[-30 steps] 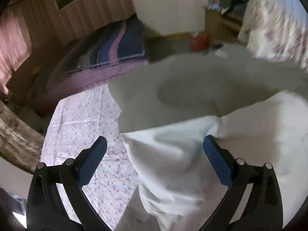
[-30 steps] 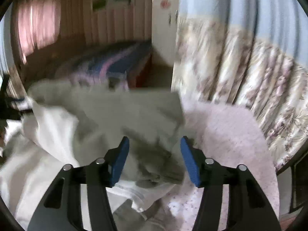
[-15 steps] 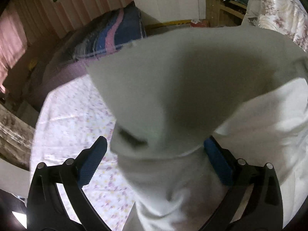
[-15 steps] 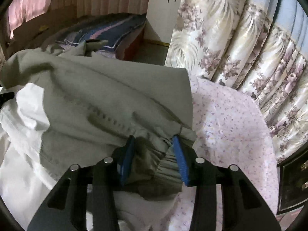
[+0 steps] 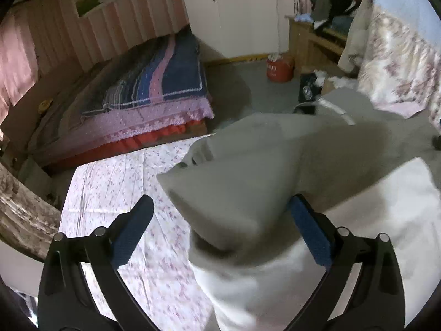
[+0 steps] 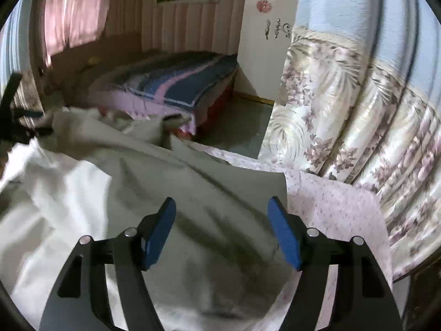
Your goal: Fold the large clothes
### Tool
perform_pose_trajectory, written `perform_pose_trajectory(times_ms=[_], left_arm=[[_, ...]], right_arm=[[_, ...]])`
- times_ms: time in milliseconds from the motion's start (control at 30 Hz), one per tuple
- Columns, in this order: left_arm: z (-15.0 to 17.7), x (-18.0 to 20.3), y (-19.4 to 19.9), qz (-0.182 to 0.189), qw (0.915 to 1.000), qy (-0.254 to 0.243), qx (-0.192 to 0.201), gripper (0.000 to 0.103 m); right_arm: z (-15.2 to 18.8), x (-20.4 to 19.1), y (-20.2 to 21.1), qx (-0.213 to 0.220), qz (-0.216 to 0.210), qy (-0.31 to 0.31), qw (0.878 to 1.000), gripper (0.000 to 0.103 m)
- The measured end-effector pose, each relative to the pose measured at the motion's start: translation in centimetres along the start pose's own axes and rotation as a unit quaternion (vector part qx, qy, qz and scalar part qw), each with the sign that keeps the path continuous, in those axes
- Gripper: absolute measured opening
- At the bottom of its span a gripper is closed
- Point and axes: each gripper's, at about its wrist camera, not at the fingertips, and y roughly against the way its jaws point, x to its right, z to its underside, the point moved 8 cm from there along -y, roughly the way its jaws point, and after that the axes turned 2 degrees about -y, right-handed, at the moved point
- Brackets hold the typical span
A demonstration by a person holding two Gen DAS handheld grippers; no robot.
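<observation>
A grey garment (image 5: pixel 264 171) lies on top of a white garment (image 5: pixel 372 248) on a bed with a floral sheet (image 5: pixel 115 182). My left gripper (image 5: pixel 220 234) is open, its jaws wide apart over the grey garment's near corner, holding nothing. In the right wrist view the grey garment (image 6: pixel 198 193) spreads over the white garment (image 6: pixel 52 198). My right gripper (image 6: pixel 222 231) is open above the grey cloth, with cloth between the blue pads but not pinched. The left gripper's black frame shows at the far left (image 6: pixel 11 110).
A second bed with a blue and pink striped blanket (image 5: pixel 154 82) stands beyond a strip of floor. Floral curtains (image 6: pixel 358 115) hang close on the right. A red container (image 5: pixel 278 67) and a wooden desk (image 5: pixel 311 38) stand by the white wardrobe.
My right gripper, shut on the grey cloth half a second ago, has opened and let it go. The grey garment has dropped flat from its raised, billowing position. My left gripper stayed open.
</observation>
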Motion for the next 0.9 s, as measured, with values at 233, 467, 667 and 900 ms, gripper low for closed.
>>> perform_pose_trajectory(times_ms=[233, 467, 667, 900], left_arm=[[-0.3, 1.0, -4.2, -0.027, 0.9989, -0.032, -0.022, 0.097], [-0.2, 0.2, -6.5, 0.007, 0.9987, -0.012, -0.05, 0.1], [-0.5, 0.2, -2.5, -0.019, 0.9996, -0.016, -0.017, 0.1], [3.6, 0.4, 5.1, -0.003, 0.9992, -0.011, 0.037, 0.1]], right_arm=[[1.3, 0.1, -4.9, -0.061, 0.017, 0.01, 0.998, 0.057], [1.8, 0.8, -6.0, -0.078, 0.019, 0.003, 0.997, 0.055], [1.1, 0.6, -1.2, -0.045, -0.02, -0.013, 0.999, 0.058], [3.7, -1.3, 6.1, 0.0, -0.022, 0.005, 1.0, 0.058]])
